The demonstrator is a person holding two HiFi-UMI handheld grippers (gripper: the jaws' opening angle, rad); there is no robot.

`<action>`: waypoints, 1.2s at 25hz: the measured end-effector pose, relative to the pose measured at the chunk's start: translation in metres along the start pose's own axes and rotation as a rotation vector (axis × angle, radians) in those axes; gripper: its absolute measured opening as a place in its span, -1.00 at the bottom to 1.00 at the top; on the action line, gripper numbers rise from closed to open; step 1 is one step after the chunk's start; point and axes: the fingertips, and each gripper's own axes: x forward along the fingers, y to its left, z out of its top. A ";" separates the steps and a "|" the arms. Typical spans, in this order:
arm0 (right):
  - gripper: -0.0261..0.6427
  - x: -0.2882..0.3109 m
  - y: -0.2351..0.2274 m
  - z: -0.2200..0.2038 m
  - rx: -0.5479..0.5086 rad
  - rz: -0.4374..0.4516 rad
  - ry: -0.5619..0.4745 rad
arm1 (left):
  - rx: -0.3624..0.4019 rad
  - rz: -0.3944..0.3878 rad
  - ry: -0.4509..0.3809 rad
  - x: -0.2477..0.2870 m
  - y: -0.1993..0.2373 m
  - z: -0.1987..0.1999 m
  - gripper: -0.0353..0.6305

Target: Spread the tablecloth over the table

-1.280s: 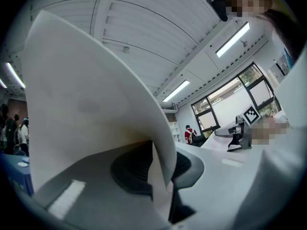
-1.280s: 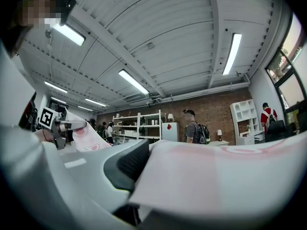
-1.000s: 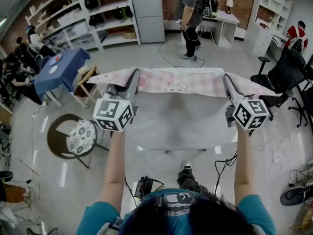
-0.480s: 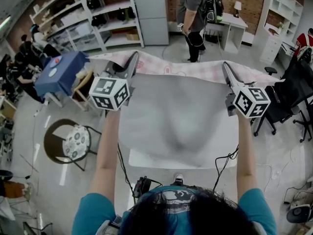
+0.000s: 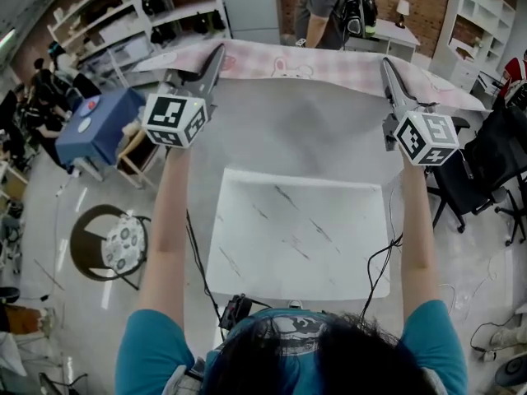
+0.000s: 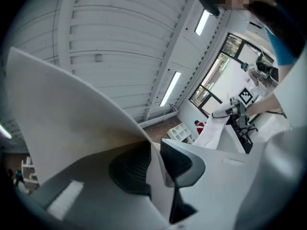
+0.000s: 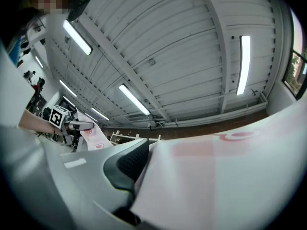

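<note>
— Jaws first: left gripper [image 6: 156,152] is clamped tight on a fold of cloth, and right gripper [image 5: 384,64] is nipping the hem on its side.

— So the tablecloth [image 5: 288,130] is up in the air?

— Yes, raised between them, past the far edge of the table [image 5: 296,237]. The marble top shows bare.

— What's the risk?

— I'd say those are thin bites. One sharp tug could slip a corner and that side would drop. Uneven arms would land it skewed.

— Which way does it run?

— Long edge left to right, grey back facing the holder.

Both bare arms reach forward, held apart; grey left gripper [image 5: 216,54] and grey right gripper [image 5: 385,64] each clamp the pink tablecloth [image 5: 317,62] edge.
</note>
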 end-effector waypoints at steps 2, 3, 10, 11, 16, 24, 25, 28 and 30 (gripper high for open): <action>-0.72 -0.001 -0.001 -0.004 -0.031 -0.002 -0.047 | 0.047 0.009 -0.029 -0.003 -0.003 -0.005 -0.64; -0.72 0.000 -0.002 -0.006 -0.026 -0.002 -0.049 | 0.048 0.013 -0.029 -0.004 -0.003 -0.008 -0.64; -0.72 -0.024 0.012 -0.094 0.101 -0.001 0.115 | -0.076 -0.005 0.091 -0.039 -0.034 -0.090 -0.62; -0.72 -0.030 0.016 -0.106 0.111 0.002 0.140 | -0.096 -0.009 0.109 -0.048 -0.040 -0.101 -0.62; -0.71 -0.041 0.029 -0.105 0.155 0.033 0.238 | -0.212 -0.034 0.165 -0.071 -0.046 -0.101 -0.62; -0.71 -0.160 0.084 -0.144 0.308 0.027 0.331 | -0.398 -0.021 0.233 -0.184 -0.128 -0.122 -0.62; -0.71 -0.174 0.091 -0.150 0.331 0.019 0.354 | -0.422 -0.018 0.258 -0.197 -0.137 -0.126 -0.62; -0.72 -0.211 0.108 -0.162 0.405 -0.010 0.405 | -0.481 -0.012 0.321 -0.228 -0.159 -0.135 -0.62; -0.72 -0.233 0.120 -0.168 0.454 -0.025 0.425 | -0.522 -0.006 0.348 -0.248 -0.171 -0.141 -0.62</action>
